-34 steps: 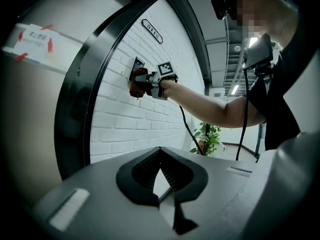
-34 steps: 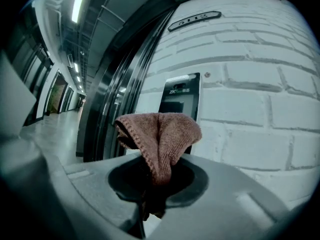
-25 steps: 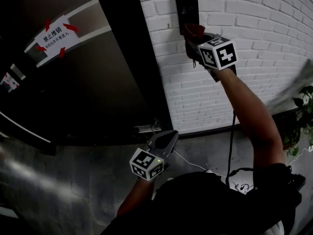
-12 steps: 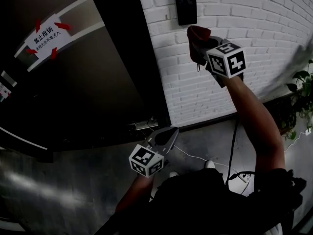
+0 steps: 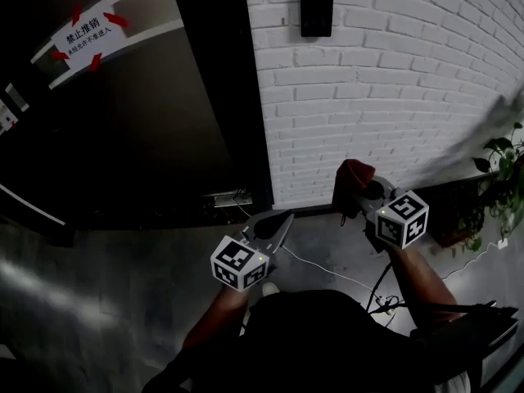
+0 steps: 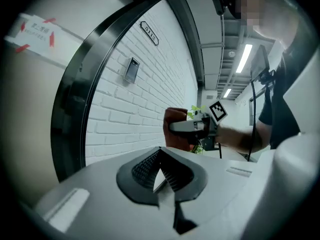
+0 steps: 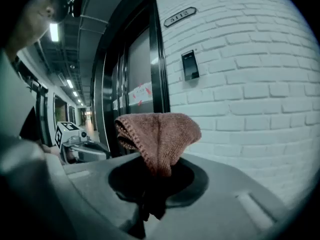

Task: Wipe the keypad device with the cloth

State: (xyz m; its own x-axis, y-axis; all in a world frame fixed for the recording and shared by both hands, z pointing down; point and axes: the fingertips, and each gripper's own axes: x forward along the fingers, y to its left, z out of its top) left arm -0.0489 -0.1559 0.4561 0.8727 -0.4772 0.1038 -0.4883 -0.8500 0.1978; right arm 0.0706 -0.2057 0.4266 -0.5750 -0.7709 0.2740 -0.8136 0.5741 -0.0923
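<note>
Now the right gripper [image 5: 357,193] clamps the cloth [image 7: 160,134], well below the keypad device [image 5: 316,5] near the wall's [image 5: 393,97] upper edge. The left gripper [image 5: 278,223] is closed and empty. Pinched by one fold, the cloth may slip.

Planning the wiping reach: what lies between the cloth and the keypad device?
Only bare white brick wall, in the head view; nothing else separates the cloth from the keypad device above it.

A white taped notice [image 5: 83,33] on the dark door [image 5: 164,121] reads 禁止推销, its smaller line illegible; a plate [image 7: 179,16] on the brick wall [image 5: 393,97] seems to read 5112.
</note>
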